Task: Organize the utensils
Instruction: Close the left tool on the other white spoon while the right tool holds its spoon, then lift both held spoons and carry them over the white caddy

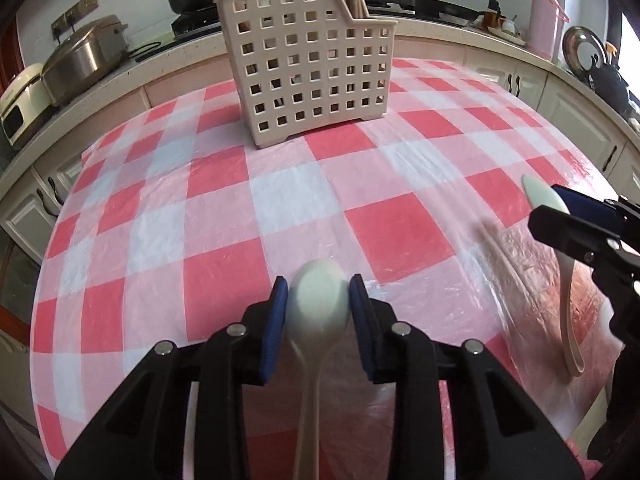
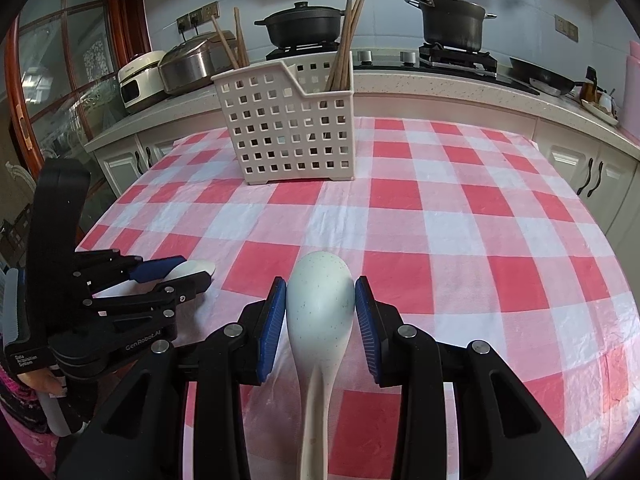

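Your left hand-held gripper (image 1: 319, 300), at the bottom centre of its own view, has its blue pads on either side of a pale spoon's (image 1: 318, 304) bowl, and the pads look to be pressing on it, though the spoon is blurred there; its handle runs down between the fingers toward the lower edge. Your right hand-held gripper (image 2: 321, 300) is clamped on a speckled white spoon (image 2: 320, 304) the same way, pads tight against the sides of the bowl, handle trailing down out of the frame. In the right wrist view the left tool shows at the left edge with its spoon's bowl poking out past the fingertips. The perforated utensil basket (image 2: 290, 136) stands upright in the upper middle of both views, on the far part of the desk (image 2: 460, 240) with its red and white check cloth. Wooden chopsticks (image 2: 346, 44) stand in the basket's back compartments, leaning outward.
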